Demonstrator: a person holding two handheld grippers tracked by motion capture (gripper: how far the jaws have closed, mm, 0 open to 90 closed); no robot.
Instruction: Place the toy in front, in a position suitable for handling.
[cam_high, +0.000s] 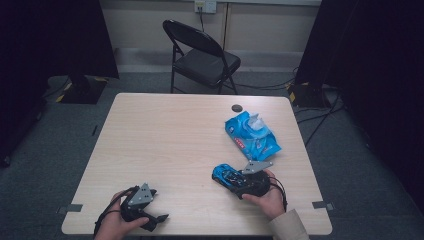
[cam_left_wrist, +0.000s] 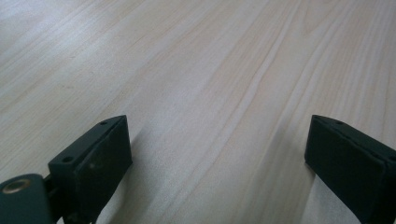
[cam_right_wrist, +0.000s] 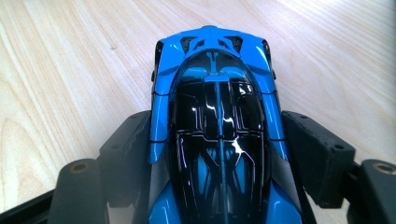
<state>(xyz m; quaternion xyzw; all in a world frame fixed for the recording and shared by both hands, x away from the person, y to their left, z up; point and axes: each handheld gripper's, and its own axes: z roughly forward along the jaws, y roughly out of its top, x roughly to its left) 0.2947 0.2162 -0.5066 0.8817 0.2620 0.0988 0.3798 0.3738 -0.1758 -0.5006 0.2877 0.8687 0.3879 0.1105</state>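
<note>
Two hand-held black two-jaw grippers are at the near side of the pale wood-grain table (cam_high: 165, 135). The right gripper (cam_high: 231, 176) lies low over the tabletop, and a glossy blue-and-black toy sports car (cam_right_wrist: 217, 135) sits between its jaws. In the right gripper view, the left and right jaw pads stand against the flanks of the car body, about midway along its length; the jaws are set wide, at the width of the car, and the car is gripped. The end of the car that points away from the gripper projects beyond the jaw tips over bare tabletop. In the high view, the car (cam_high: 227, 175) extends from the gripper toward the table centre, and the person's right hand (cam_high: 267, 197) wraps the gripper body behind it.

The left gripper (cam_high: 162, 218) rests near the front table edge, well apart from the right gripper, with the person's left hand (cam_high: 117, 225) around its body. In the left gripper view, its jaws stand wide apart with bare wood between them.

Beyond the right gripper, farther across the table, lies a crumpled blue plastic wipes packet (cam_high: 252, 135) with a white sheet showing at its top. A small dark round disc (cam_high: 236, 107) lies just past the packet. A black folding metal chair (cam_high: 200, 55) stands behind the far table edge.
</note>
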